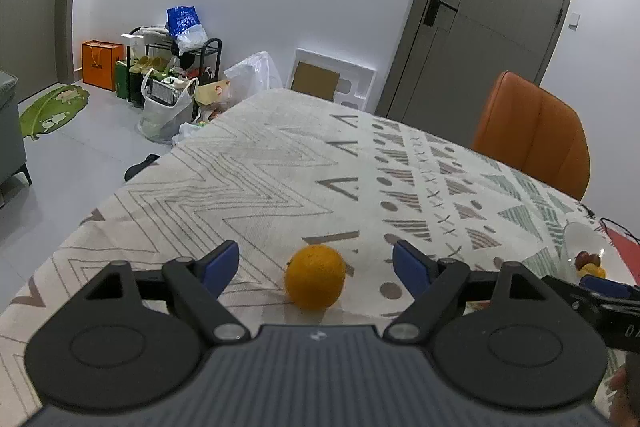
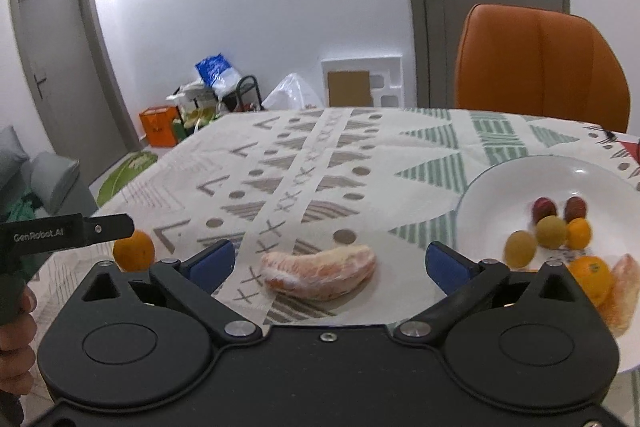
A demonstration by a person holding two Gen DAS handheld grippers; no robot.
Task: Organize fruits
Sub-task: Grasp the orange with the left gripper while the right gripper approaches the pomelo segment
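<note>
An orange (image 1: 315, 276) lies on the patterned tablecloth between the wide-open fingers of my left gripper (image 1: 316, 265), touching neither. It also shows at the left of the right wrist view (image 2: 134, 250). A peeled pomelo segment (image 2: 319, 272) lies between the open fingers of my right gripper (image 2: 330, 263), untouched. A white plate (image 2: 520, 175) at the right holds several small fruits: two reddish ones (image 2: 544, 209), yellowish round ones (image 2: 520, 249), an orange (image 2: 591, 275) and another pomelo segment (image 2: 622, 293). The plate shows at the far right of the left wrist view (image 1: 580, 235).
An orange chair (image 2: 540, 67) stands at the table's far side. The table's left edge (image 1: 132, 183) drops to a tiled floor. Bags and a shoe rack (image 1: 176, 67) stand by the wall. The left gripper's body (image 2: 64, 233) reaches in at the right view's left edge.
</note>
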